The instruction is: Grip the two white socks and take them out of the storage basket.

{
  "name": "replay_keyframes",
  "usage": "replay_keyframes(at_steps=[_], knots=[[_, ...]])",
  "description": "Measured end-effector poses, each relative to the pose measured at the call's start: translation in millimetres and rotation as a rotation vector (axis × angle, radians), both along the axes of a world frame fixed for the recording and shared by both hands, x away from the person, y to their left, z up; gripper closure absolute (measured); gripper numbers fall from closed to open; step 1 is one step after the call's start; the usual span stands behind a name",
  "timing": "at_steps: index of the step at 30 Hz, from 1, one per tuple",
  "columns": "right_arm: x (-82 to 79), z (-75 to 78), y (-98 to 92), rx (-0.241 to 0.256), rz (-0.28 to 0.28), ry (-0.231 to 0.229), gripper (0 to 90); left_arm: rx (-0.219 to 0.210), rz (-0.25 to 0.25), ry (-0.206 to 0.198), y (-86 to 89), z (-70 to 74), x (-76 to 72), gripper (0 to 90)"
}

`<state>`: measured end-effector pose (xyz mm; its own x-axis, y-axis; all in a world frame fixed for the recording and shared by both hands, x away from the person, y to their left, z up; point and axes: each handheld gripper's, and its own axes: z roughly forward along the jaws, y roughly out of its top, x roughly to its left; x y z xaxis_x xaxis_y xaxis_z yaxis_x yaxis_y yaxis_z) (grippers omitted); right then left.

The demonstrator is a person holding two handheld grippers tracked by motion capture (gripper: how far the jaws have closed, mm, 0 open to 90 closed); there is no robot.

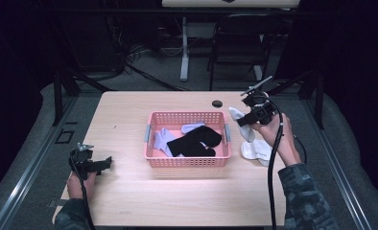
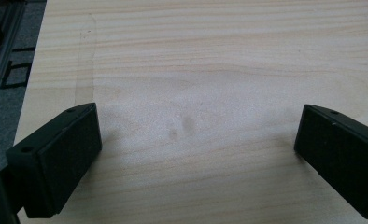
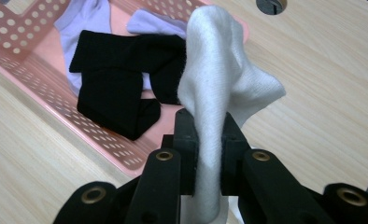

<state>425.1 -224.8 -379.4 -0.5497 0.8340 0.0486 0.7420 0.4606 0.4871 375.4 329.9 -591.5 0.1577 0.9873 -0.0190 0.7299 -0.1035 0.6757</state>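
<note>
Up on the right side of the surface (image 1: pixel 129 191), the right gripper (image 1: pixel 244 119) holds a white sock (image 1: pixel 236 115) just beside the right end of the pink basket (image 1: pixel 187 162), raised off the wood. The right gripper view settles the grip: the sock (image 3: pixel 219 88) is pinched between the two black jaws, which are closed on its middle, its upper part standing above them and a strip hanging below. That same view looks down past the sock into the basket (image 3: pixel 46 100), where a black sock (image 3: pixel 112 93) lies over a pale lilac sock (image 3: pixel 86 18). From the high view one learns what that close view leaves out: a second white sock (image 1: pixel 255 151) lies flat on the surface beside the basket, near the person's right hand (image 1: pixel 273 132), and a small dark round disc (image 1: pixel 218 103) sits beyond the basket.

The left gripper (image 1: pixel 100 164) rests low at the near left corner, well apart from the basket. Its own view shows bare wood grain (image 2: pixel 196 70) between jaws spread wide, with nothing between them.
</note>
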Motion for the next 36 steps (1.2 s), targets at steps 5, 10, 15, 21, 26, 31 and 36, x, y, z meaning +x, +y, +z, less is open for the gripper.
replay_keyframes(at_steps=[5, 10, 15, 21, 26, 31, 36], knots=[[-1.1, -0.4, -11.4, 0.001, -0.016, 0.002, 81.6, 0.000, 0.000, 0.000, 0.0, 0.0, 0.0, 0.5], [-0.7, -2.1, -24.0, -0.002, -0.041, 0.009, 81.6, 0.000, 0.000, 0.000, 0.0, 0.0, 0.0, 0.5], [0.7, -2.8, -33.0, -0.014, -0.063, 0.017, 81.6, 0.000, 0.000, 0.000, 0.0, 0.0, 0.1, 0.5], [2.5, -7.5, -43.9, -0.013, -0.094, 0.025, 81.9, 0.000, 0.000, 0.000, 0.0, 0.0, 0.0, 0.5], [5.3, -10.7, -54.5, -0.001, -0.118, 0.028, 81.9, 0.000, 0.000, 0.000, 0.0, 0.0, 0.0, 0.5], [5.8, -14.1, -66.2, 0.014, -0.149, 0.023, 82.0, 0.000, 0.001, -0.001, -0.1, 0.0, 0.0, 0.5], [7.7, -19.6, -73.9, 0.010, -0.167, 0.027, 82.4, 0.000, 0.000, 0.000, 0.0, 0.0, 0.0, 0.5]])
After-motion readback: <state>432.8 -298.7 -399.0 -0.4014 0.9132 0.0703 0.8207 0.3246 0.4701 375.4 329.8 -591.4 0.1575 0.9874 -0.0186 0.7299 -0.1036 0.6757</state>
